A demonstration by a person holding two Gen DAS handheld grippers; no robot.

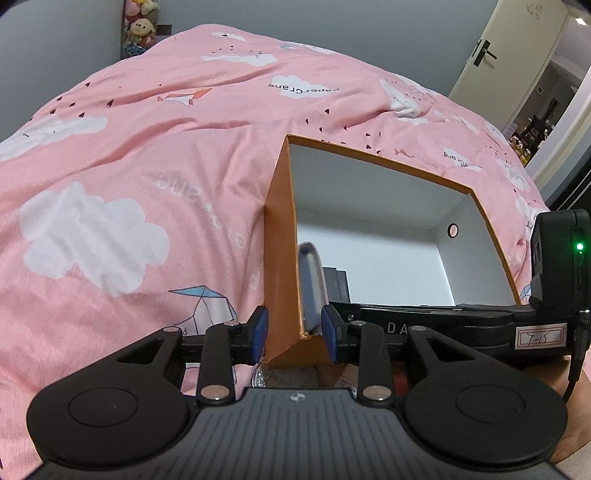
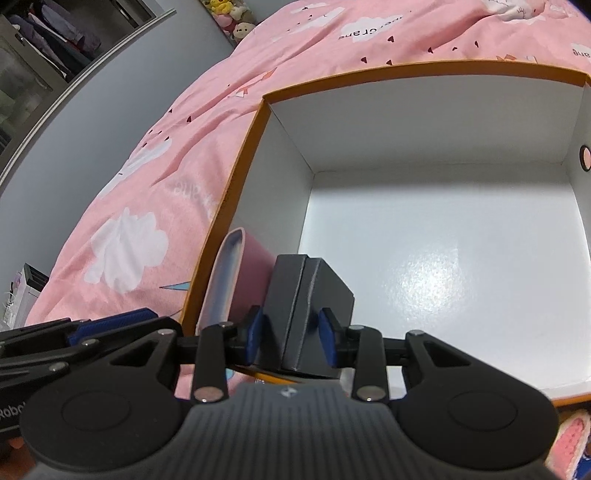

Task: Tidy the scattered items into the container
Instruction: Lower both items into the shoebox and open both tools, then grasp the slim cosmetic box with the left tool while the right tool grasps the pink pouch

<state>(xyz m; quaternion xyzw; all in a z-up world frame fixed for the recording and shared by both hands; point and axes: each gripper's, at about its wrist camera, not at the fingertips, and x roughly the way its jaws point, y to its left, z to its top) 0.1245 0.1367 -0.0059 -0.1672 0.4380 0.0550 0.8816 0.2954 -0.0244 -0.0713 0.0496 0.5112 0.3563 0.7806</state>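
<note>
Left gripper jaws parted; right gripper jaws clamped.

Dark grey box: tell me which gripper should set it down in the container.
Right. The right gripper already holds the dark grey box over the orange container; the left gripper only straddles its wall.

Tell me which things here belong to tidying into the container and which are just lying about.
Belongs to the job: orange cardboard box with a white inside; dark grey rectangular box held in the right gripper; pink-and-white flat case leaning against the wall inside; left gripper straddling that wall.
Just lying about: pink cloud-print bed cover; plush toys; cream door.
</note>
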